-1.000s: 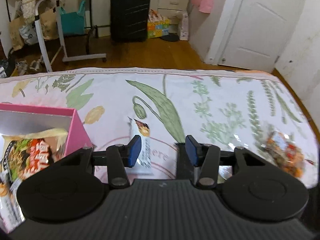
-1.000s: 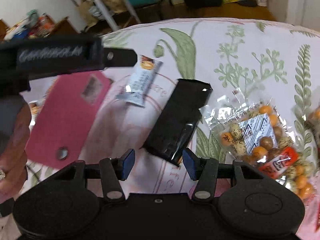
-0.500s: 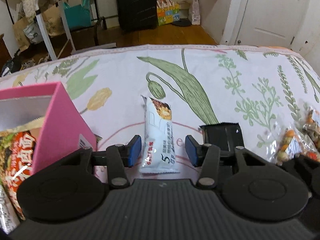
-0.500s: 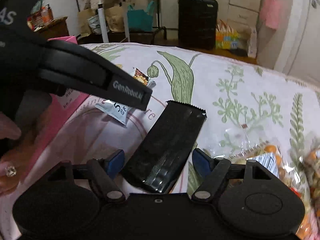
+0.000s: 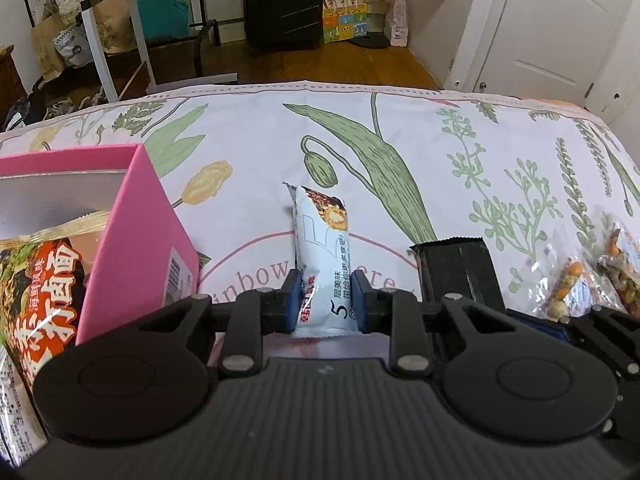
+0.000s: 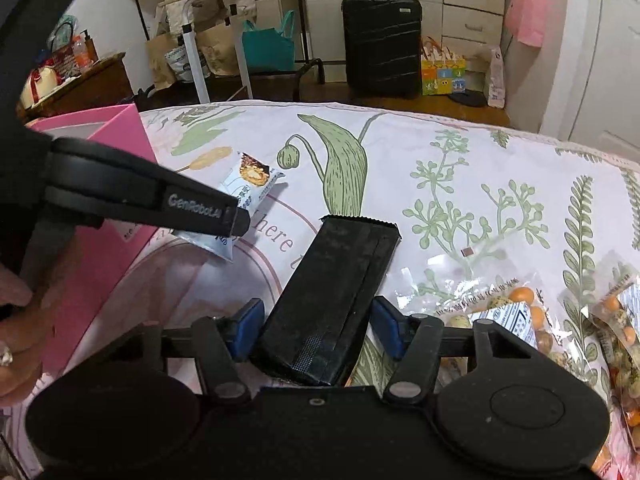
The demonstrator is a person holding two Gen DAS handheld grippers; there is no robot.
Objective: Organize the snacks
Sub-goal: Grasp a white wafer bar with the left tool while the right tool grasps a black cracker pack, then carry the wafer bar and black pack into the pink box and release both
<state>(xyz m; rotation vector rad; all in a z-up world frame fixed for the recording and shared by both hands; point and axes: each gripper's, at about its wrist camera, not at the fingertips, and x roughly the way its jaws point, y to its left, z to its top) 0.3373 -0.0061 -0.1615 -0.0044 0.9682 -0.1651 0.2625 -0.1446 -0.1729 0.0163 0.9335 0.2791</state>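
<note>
Floral-printed cloth covers the table (image 5: pixel 400 120) in a cluttered bedroom, a black suitcase (image 5: pixel 282 0) and a white door beyond its far edge. Near the front edge, my left gripper (image 5: pixel 325 300) has just closed and now pinches the near end of a white foil snack bar wrapper (image 5: pixel 322 256), blue pads pressed on both long sides. That bar lies flat near the middle of the cloth, its long axis running away from me toward the far edge, its crimped far end pointing at the suitcase. My right gripper (image 6: pixel 318 330) has also been narrowing, but its jaws stand a little apart from the matte black flat snack packet (image 6: pixel 332 300) between them, with gaps visible on either side, so nothing is held there. The black packet lies just right of the white bar, its long axis angled from the front edge up toward the far right corner. An open pink cardboard box (image 5: pixel 132 240), a noodle packet already inside, sits at the left edge; clear bags of mixed nuts (image 6: pixel 520 320) lie toward the right edge. To do this well, I judge the left should lift straight up before swinging left over the box rim, and the right should centre on the packet before closing.
</note>
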